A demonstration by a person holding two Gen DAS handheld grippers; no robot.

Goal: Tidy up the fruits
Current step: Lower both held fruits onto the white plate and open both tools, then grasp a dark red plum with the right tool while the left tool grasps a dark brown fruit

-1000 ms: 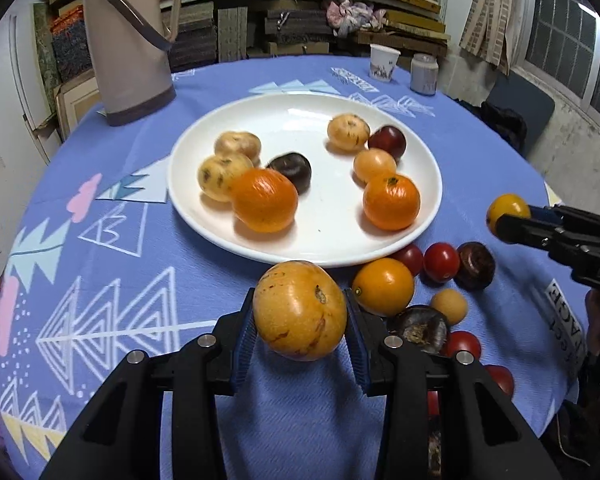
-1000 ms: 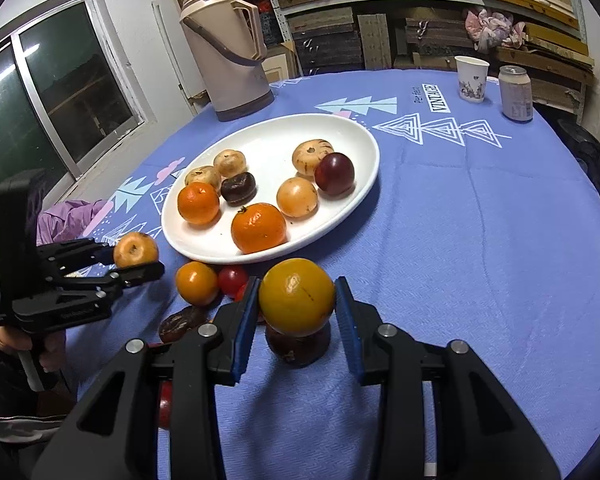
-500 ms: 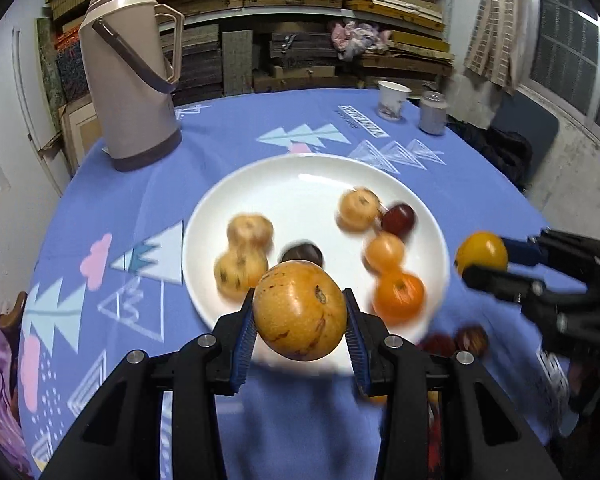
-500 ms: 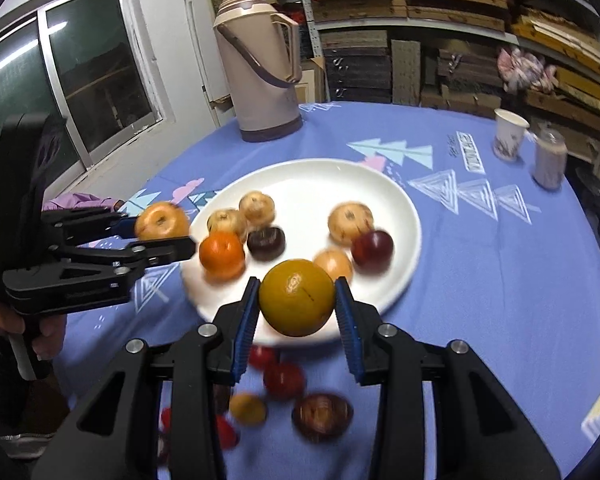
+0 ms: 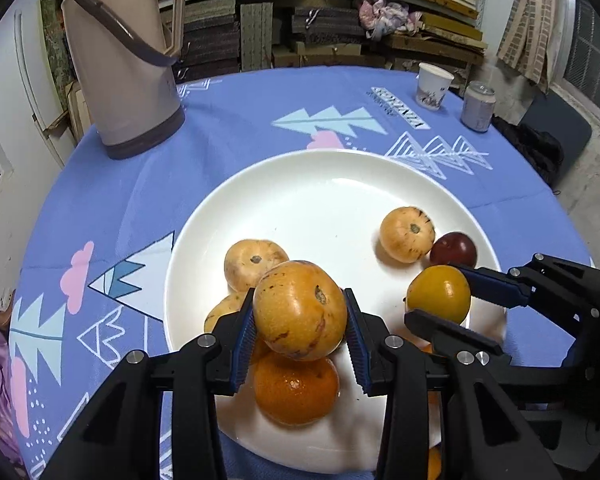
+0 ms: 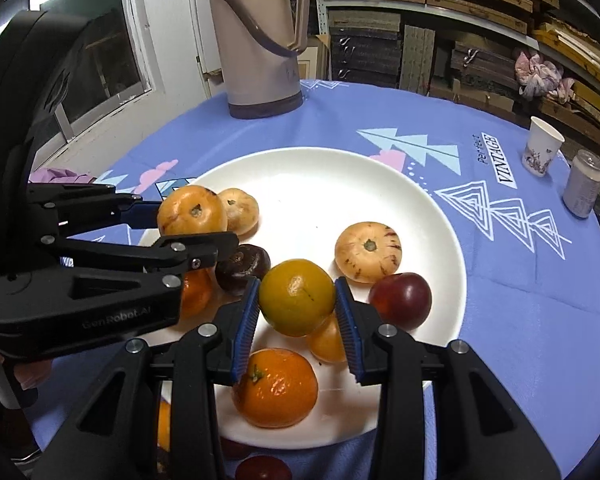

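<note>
My left gripper (image 5: pixel 299 312) is shut on a speckled orange-yellow fruit (image 5: pixel 300 310) and holds it above the near left part of the white plate (image 5: pixel 312 184). My right gripper (image 6: pixel 296 300) is shut on a smooth yellow-orange fruit (image 6: pixel 296 296) above the plate's (image 6: pixel 320 172) near middle. Each gripper shows in the other's view, the right gripper (image 5: pixel 440 300) and the left gripper (image 6: pixel 192 218). On the plate lie tangerines (image 6: pixel 276 388), pale speckled fruits (image 6: pixel 367 251), a dark red plum (image 6: pixel 401 300) and a dark brown fruit (image 6: pixel 244 268).
A tall beige thermos (image 5: pixel 124 56) stands at the back left of the round blue-clothed table (image 5: pixel 236 108). A paper cup (image 5: pixel 434 86) and a can (image 5: pixel 477 106) stand at the back right. Loose fruits (image 6: pixel 262 468) lie by the plate's near edge.
Both grippers have moved forward from beside the plate's near edge to above the plate, each still holding its fruit. They now hang close to each other.
</note>
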